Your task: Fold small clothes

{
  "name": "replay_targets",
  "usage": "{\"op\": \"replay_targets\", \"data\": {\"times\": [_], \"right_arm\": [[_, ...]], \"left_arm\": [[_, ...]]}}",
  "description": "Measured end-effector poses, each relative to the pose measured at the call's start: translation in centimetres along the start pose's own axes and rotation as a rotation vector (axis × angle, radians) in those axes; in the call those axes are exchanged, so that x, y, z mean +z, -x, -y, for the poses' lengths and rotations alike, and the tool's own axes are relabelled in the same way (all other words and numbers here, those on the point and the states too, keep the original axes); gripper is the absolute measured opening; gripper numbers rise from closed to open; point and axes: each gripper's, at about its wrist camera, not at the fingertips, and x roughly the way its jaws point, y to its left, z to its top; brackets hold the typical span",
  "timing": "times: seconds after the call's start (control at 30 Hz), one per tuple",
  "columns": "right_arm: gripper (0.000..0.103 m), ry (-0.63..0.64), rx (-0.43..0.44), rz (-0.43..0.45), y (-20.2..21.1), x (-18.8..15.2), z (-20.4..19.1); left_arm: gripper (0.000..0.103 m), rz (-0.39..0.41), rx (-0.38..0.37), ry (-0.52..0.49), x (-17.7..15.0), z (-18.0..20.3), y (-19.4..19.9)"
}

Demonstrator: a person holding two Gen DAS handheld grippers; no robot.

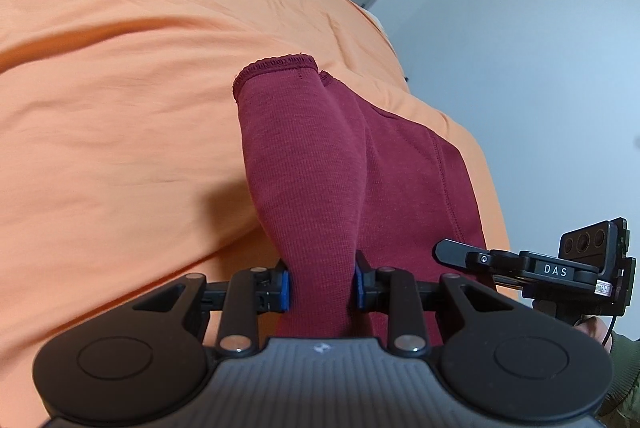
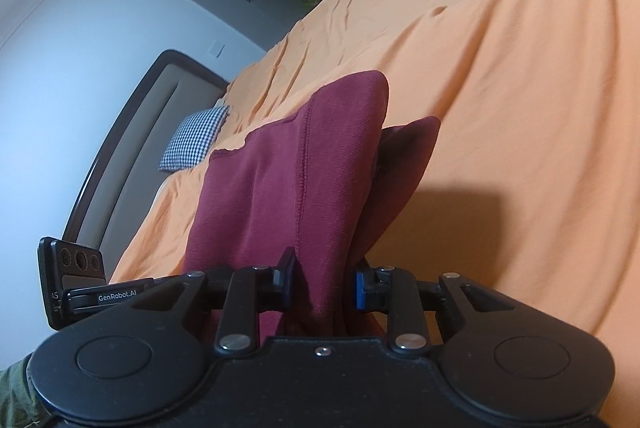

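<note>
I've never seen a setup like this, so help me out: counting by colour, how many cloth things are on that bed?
Dark red garment: 1, pinched by both the left gripper and the right gripper
Orange bedspread: 1
Checked pillow: 1
Total: 3

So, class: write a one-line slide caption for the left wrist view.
Left gripper pinches a dark red knit garment above an orange bedsheet.

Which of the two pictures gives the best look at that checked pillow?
The right wrist view: the checked pillow lies in plain sight at the head of the orange bedspread, beyond the maroon garment. The left wrist view shows none of it, only bedspread, garment and wall.
</note>
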Motion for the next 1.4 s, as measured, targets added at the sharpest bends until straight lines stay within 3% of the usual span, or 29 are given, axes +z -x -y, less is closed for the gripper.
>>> {"op": "replay_targets", "data": {"times": [0.17,0.5,0.73,0.93,1.1,1.2,1.4], "right_arm": [[0.029,0.037,0.021,-0.045,-2.3,0.4,-2.0],[0.029,0.142,0.11,-0.152,-12.4,0.5,-10.7],[0.029,0.197,0.138,-0.228,-19.6,-0.1,-16.2],[0.029,0.226,0.124,-0.283,-24.9,0.3,-19.2],[0.03,0.24,0.056,-0.356,-29.5,-1.3,-18.4],[0.032,0.213,-0.013,-0.401,-32.2,-2.9,-16.5],[0.034,0.181,0.005,-0.396,-31.6,-2.8,-15.3]], "left_arm": [[0.03,0.045,0.043,0.043,-0.1,-2.8,3.3],[0.03,0.143,0.156,0.144,0.4,-11.1,11.1],[0.03,0.184,0.201,0.221,0.2,-16.8,14.2],[0.031,0.19,0.204,0.273,0.2,-21.0,13.9],[0.033,0.109,0.248,0.311,-1.8,-26.1,11.4],[0.034,0.118,0.26,0.304,-2.5,-26.6,10.6],[0.039,0.128,0.252,0.32,-3.5,-26.3,11.6]]}}
